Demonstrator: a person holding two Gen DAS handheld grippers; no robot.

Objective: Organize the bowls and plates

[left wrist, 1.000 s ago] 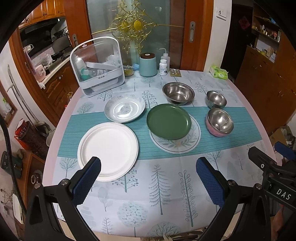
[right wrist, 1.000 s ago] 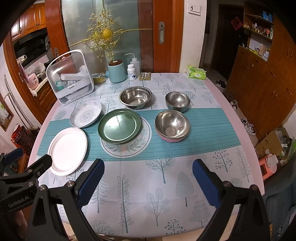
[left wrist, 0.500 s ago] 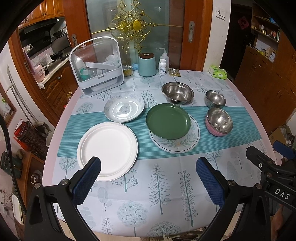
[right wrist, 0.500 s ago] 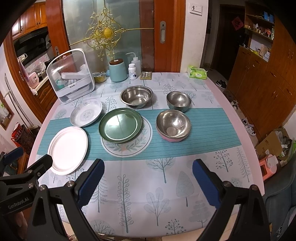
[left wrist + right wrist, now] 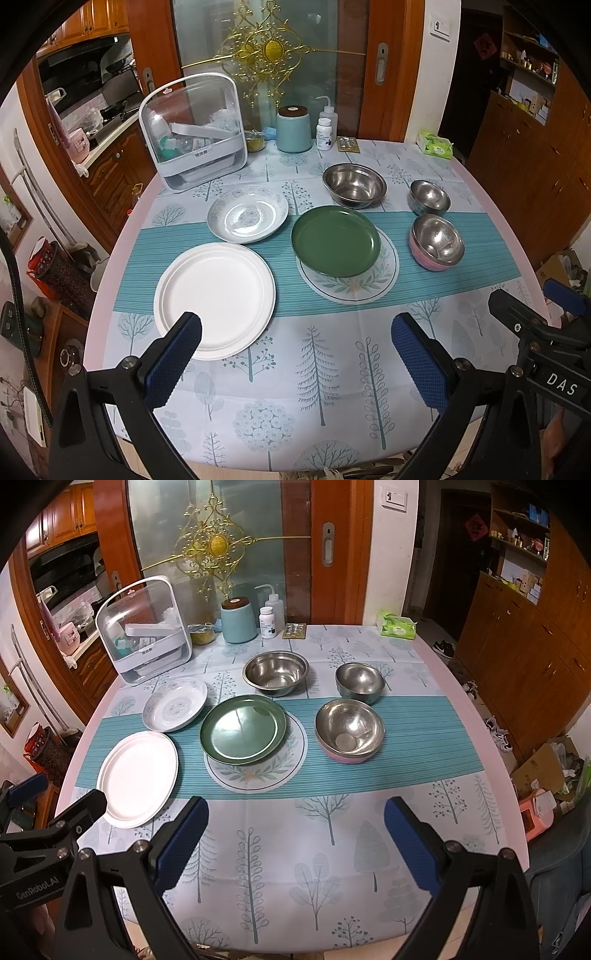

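Note:
A white plate (image 5: pixel 214 297) (image 5: pixel 138 773) lies front left. A patterned dish (image 5: pixel 247 214) (image 5: pixel 174 708) lies behind it. A green plate (image 5: pixel 335 240) (image 5: pixel 243 729) sits on a floral plate (image 5: pixel 384 280) (image 5: pixel 291 764). A steel bowl (image 5: pixel 437 240) (image 5: pixel 349 723) sits nested in a pink bowl (image 5: pixel 428 263) (image 5: pixel 343 757). A large steel bowl (image 5: pixel 354 184) (image 5: pixel 276 672) and a small one (image 5: pixel 429 196) (image 5: pixel 360 682) stand behind. My left gripper (image 5: pixel 295 360) and right gripper (image 5: pixel 295 843) are open, empty, above the near table edge.
At the back stand a clear storage box (image 5: pixel 194 129) (image 5: pixel 144 627), a blue canister (image 5: pixel 293 127) (image 5: pixel 239 620), bottles (image 5: pixel 325 133) and a tissue pack (image 5: pixel 434 144) (image 5: pixel 397 625). The round table (image 5: pixel 491 206) drops off on every side. Cabinets stand right.
Both grippers have drifted slightly; the view of the table shifts only a little. Nothing on the table has moved.

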